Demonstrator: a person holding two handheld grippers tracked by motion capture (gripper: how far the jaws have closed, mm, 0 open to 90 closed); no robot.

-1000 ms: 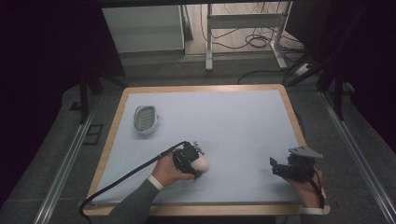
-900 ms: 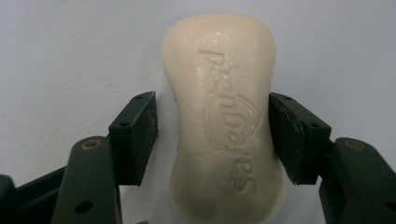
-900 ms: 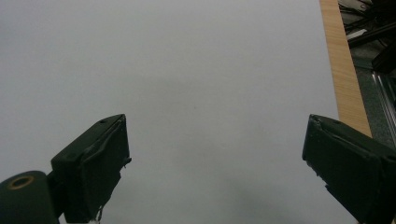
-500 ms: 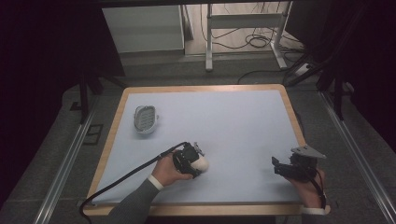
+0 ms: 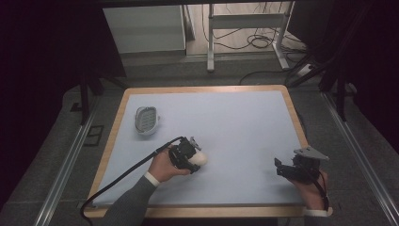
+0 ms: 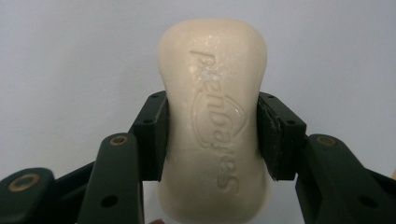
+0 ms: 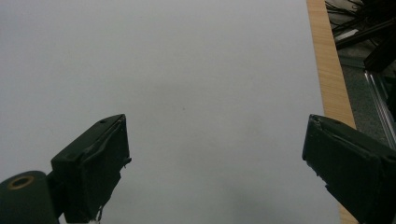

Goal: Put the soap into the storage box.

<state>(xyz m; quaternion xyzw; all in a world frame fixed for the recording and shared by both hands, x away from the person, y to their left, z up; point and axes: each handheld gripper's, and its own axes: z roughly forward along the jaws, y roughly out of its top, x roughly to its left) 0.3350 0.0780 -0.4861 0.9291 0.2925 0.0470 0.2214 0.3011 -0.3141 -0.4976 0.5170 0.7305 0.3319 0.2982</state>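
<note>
- While the dish (image 5: 146, 120) waits at the far left of the table (image 5: 244, 122), well apart from everything else, it looks empty: I see only its ribbed floor and nothing lying in it.
- Toward the middle, near the front edge, the left gripper (image 5: 192, 157) has its fingers (image 6: 150, 135) pressed on the two long sides of the soap (image 6: 215, 121); in the high view the soap (image 5: 199, 159) sits just beside the hand, low over the table or on it, I cannot tell which.
- Its jaws have just been closing, and the soap is now between them.
- To do this step well, I think the grip should stay firm but not hard, because soap is smooth and can slip out forward.
- Lifting it straight up before moving left to the dish seems the safer way, with the bar kept level.
- Setting it down flat inside the dish, along its length, would be best before the fingers let go.
- At the right, the right gripper (image 5: 288, 170) hovers over bare table with its fingers (image 7: 95, 161) wide apart and nothing between them.
</note>
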